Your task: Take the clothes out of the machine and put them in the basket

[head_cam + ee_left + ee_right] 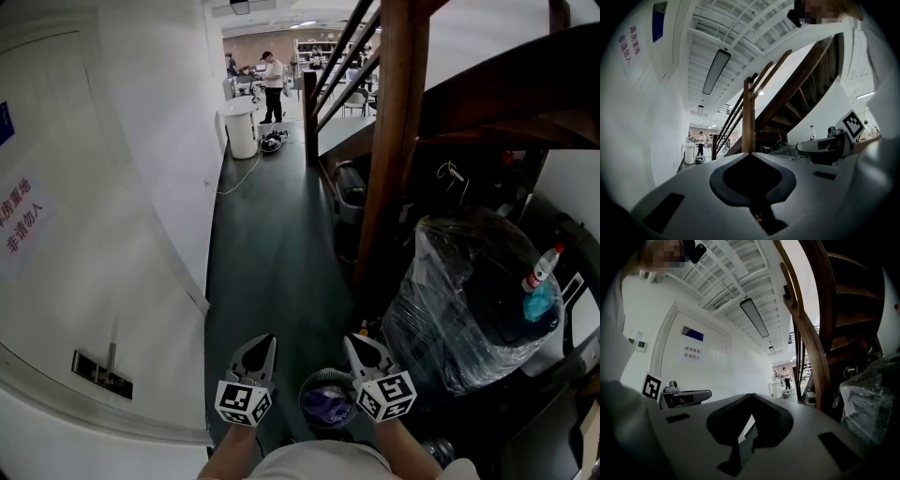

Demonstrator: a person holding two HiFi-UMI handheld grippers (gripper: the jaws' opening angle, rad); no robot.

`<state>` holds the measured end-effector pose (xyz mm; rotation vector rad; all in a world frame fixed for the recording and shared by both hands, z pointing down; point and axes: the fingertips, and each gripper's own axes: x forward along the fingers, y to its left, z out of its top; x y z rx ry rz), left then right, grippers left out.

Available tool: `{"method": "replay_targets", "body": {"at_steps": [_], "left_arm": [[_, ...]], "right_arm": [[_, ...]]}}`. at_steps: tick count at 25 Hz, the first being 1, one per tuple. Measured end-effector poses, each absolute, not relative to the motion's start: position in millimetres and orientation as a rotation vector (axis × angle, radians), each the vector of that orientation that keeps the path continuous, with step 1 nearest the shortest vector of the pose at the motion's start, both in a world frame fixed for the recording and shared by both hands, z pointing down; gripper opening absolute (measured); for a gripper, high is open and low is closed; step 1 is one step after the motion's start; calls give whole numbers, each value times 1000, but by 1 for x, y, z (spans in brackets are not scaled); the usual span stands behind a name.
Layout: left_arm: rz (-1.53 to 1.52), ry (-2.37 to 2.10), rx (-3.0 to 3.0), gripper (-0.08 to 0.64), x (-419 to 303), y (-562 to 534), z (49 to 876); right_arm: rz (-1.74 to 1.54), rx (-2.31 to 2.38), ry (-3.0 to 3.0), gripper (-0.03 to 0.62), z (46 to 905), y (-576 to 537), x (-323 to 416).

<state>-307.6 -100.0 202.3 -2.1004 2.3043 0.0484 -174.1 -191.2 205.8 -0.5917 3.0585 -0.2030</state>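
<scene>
Low in the head view, my left gripper [263, 344] and right gripper [354, 343] are held side by side, both pointing level down the corridor. Each is shut with nothing between its jaws. Below and between them is a round basket [312, 382] with purple cloth [328, 403] in it. In the left gripper view the left gripper [750, 154] has its tips together, and the right gripper's body [825, 149] shows beside it. The right gripper [751, 395] also has its tips touching. A bulky object wrapped in clear plastic [469, 300] stands to the right; I cannot tell whether it is the machine.
A wooden stair post [384, 159] and the dark staircase rise ahead on the right. A white wall with a door [84, 234] runs along the left. The dark floor [267, 234] leads to a white bin [240, 129] and distant people. A bottle [542, 269] sits on the wrapped object.
</scene>
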Motion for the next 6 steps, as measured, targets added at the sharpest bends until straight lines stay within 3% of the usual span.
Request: {"method": "replay_targets", "body": {"at_steps": [6], "left_arm": [[39,2310,-2105,21,-313,-103,207]], "right_arm": [[-203,-603,3058,7,207,-194,-178]]}}
